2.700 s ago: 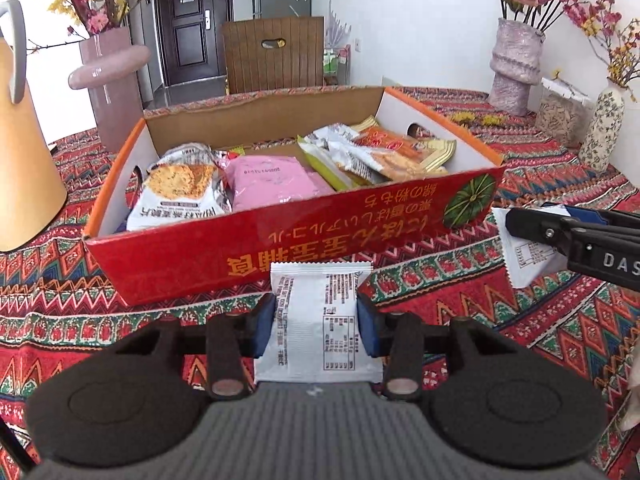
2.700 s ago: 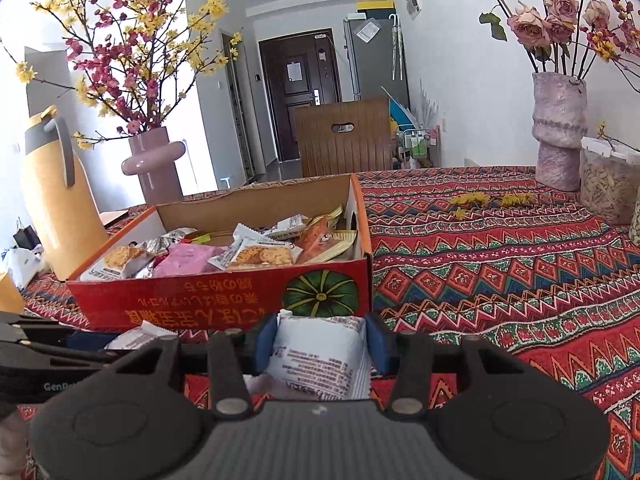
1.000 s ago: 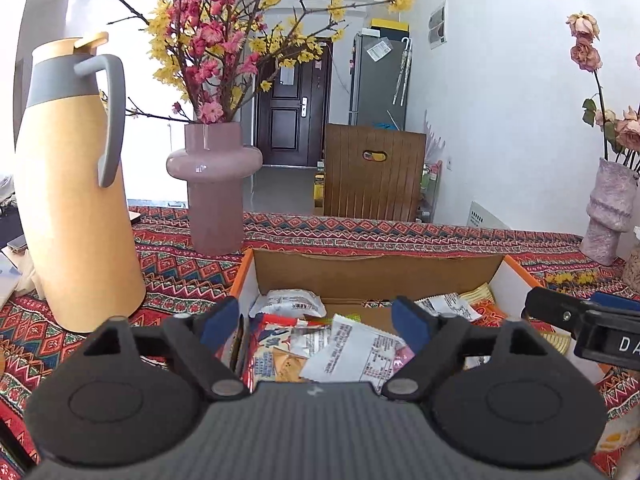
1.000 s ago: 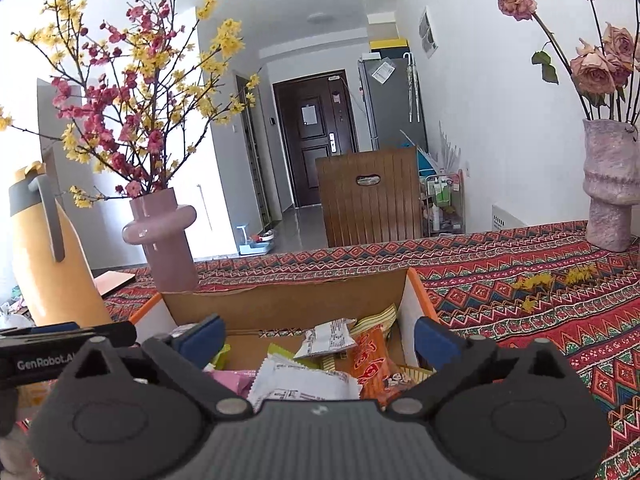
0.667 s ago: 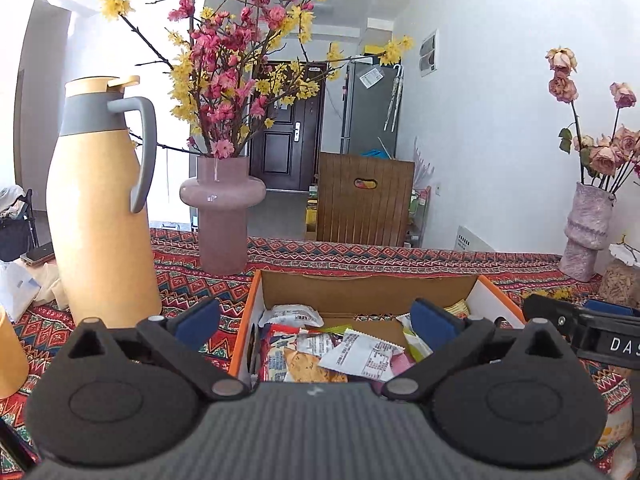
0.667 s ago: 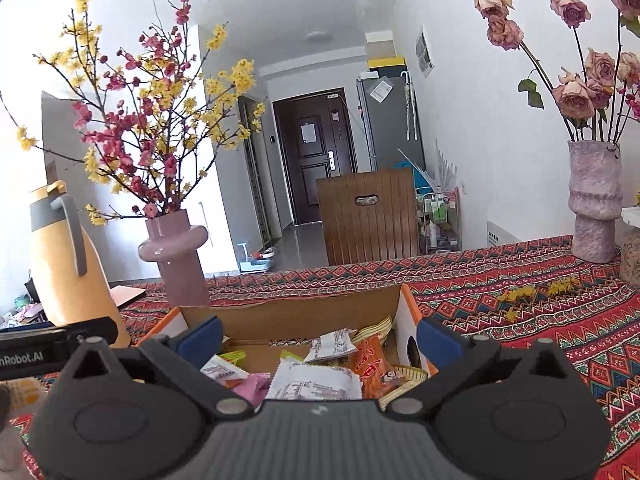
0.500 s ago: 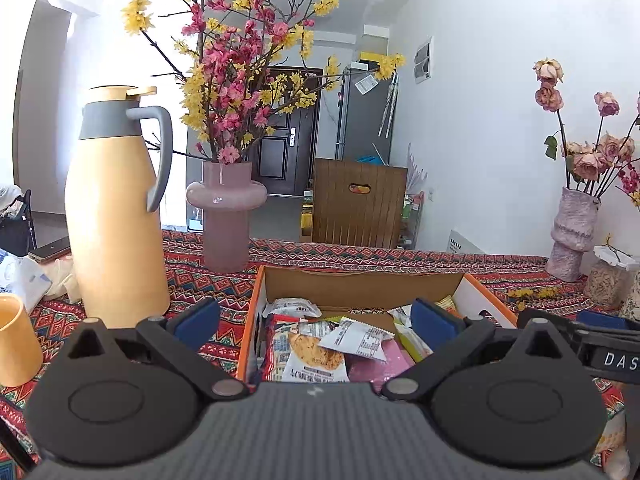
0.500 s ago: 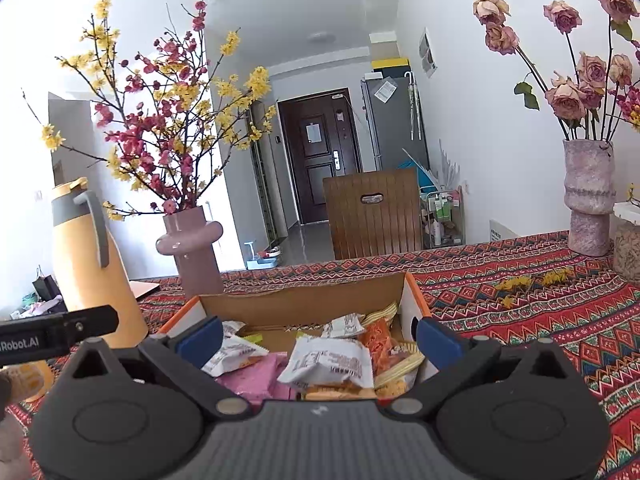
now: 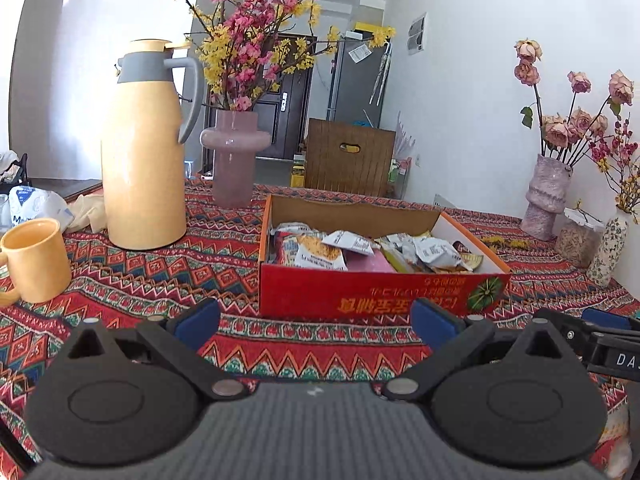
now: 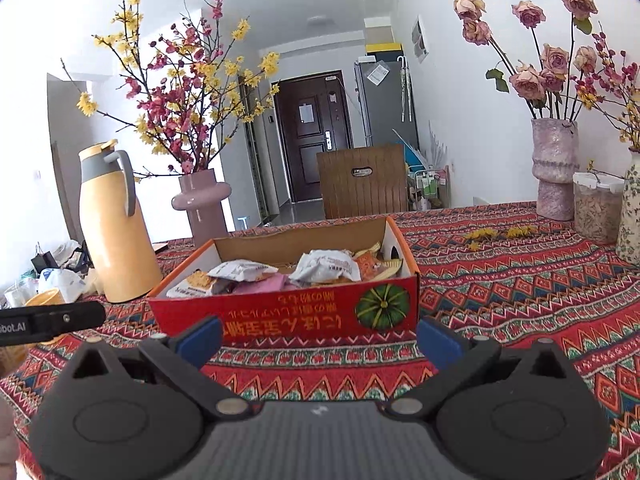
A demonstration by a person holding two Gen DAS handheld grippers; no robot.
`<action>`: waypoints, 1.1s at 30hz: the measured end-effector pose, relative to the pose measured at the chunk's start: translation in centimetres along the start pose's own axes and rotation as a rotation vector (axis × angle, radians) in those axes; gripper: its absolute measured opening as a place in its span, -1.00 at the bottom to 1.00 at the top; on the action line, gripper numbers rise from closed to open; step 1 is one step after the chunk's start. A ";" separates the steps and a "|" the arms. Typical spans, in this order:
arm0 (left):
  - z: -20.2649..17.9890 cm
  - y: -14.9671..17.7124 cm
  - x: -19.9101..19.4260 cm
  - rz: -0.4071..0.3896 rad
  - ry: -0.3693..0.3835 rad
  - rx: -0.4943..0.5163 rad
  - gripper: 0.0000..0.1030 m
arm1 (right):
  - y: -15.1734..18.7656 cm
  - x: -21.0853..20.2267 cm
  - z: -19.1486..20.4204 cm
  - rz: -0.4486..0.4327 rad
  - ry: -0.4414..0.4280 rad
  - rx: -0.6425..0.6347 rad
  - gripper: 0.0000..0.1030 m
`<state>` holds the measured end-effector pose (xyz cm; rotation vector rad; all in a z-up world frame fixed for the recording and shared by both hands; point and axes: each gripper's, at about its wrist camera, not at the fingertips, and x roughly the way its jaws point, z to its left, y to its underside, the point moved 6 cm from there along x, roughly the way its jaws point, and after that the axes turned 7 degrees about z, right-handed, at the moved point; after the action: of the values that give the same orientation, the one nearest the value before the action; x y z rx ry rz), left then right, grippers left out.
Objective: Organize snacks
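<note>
Now the table, draped in a red zigzag-patterned cloth, carries the shallow red cardboard box near its middle, with the foil and paper snack packets heaped inside. Both the left gripper and the right gripper hover short of the box's front wall, fingers spread wide and empty. Judging by this, the next pickup goes best by scanning the cloth for loose packets, then closing squarely across a packet's flat middle rather than its crimped edge.
</note>
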<state>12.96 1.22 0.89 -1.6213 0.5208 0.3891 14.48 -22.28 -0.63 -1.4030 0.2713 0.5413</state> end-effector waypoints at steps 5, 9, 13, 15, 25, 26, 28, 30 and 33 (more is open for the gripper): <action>0.2 2.2 -0.7 0.041 -0.003 0.005 1.00 | 2.2 -1.7 0.0 0.025 -0.006 0.002 1.00; 0.3 3.5 -1.1 0.061 -0.007 0.008 1.00 | 3.4 -2.4 0.3 0.039 -0.014 -0.006 1.00; 0.2 4.1 -1.1 0.071 -0.006 0.017 1.00 | 4.0 -2.3 0.3 0.057 -0.013 -0.004 1.00; 0.1 4.2 -1.2 0.071 -0.006 0.020 1.00 | 4.1 -2.3 0.3 0.061 -0.012 -0.006 1.00; 0.1 4.5 -0.9 0.079 -0.012 0.020 1.00 | 4.2 -2.0 0.2 0.070 -0.007 -0.008 1.00; 0.1 4.5 -0.9 0.080 -0.012 0.021 1.00 | 4.2 -2.0 0.2 0.070 -0.007 -0.008 1.00; 0.0 4.6 -0.9 0.080 -0.011 0.024 1.00 | 4.2 -1.9 0.3 0.071 -0.006 -0.009 1.00; -0.1 4.6 -0.9 0.080 -0.011 0.026 1.00 | 4.3 -1.9 0.3 0.071 -0.008 -0.010 1.00; -0.1 4.6 -0.9 0.079 -0.011 0.026 1.00 | 4.4 -1.9 0.2 0.073 -0.007 -0.010 1.00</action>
<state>9.69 0.89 -2.45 -1.5762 0.5804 0.4484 10.57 -22.14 -3.46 -1.4050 0.3154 0.6081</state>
